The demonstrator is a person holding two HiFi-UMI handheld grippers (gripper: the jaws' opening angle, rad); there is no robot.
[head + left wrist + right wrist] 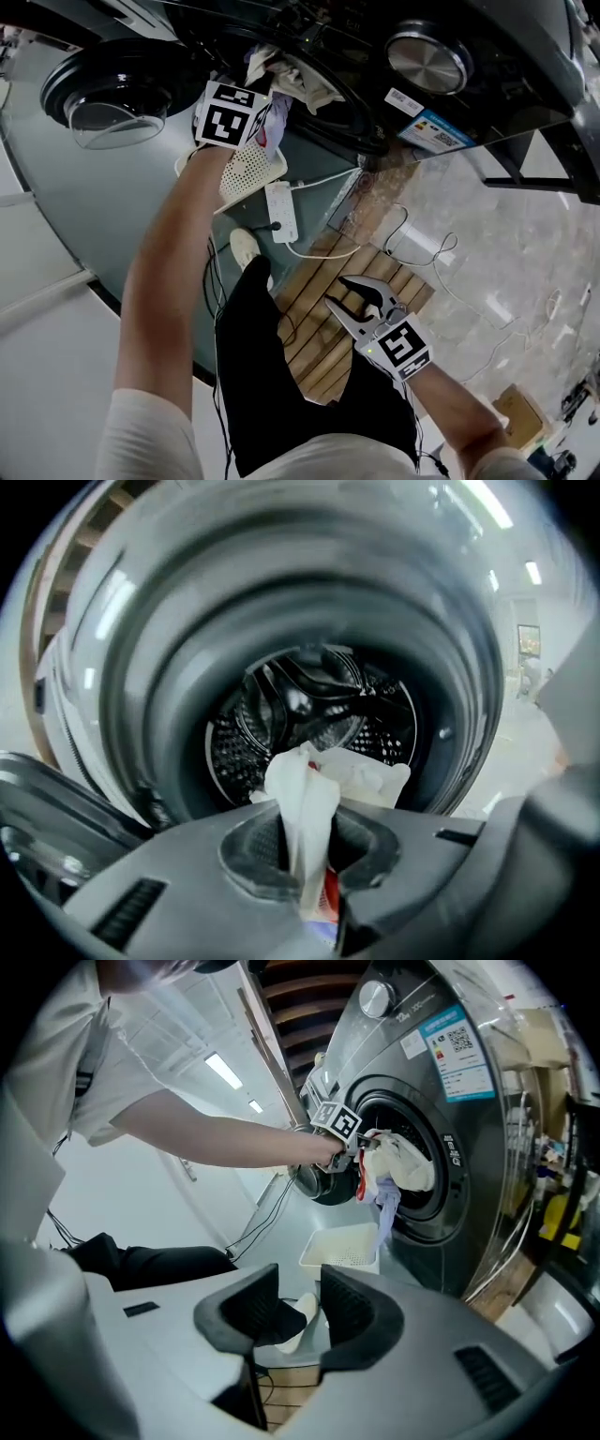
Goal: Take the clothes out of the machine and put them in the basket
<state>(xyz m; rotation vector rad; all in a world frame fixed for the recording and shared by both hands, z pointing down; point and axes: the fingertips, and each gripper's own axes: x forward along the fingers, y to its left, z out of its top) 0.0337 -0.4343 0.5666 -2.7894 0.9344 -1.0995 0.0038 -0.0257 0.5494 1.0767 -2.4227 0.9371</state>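
The front-loading washing machine stands with its drum mouth uncovered. My left gripper is shut on a bunch of white cloth with red and blue bits, held just outside the perforated drum. In the head view the left gripper sits at the drum mouth with the clothes trailing from it. The right gripper view shows the garment hanging from it above the white perforated basket. The basket lies on the floor below. My right gripper hangs open and empty, well back; its jaws hold nothing.
The round glass door is swung open to the left. A white power strip and cables lie on the floor beside the basket. Wooden slats lie under the right gripper. The person's shoe and black trouser leg are close by.
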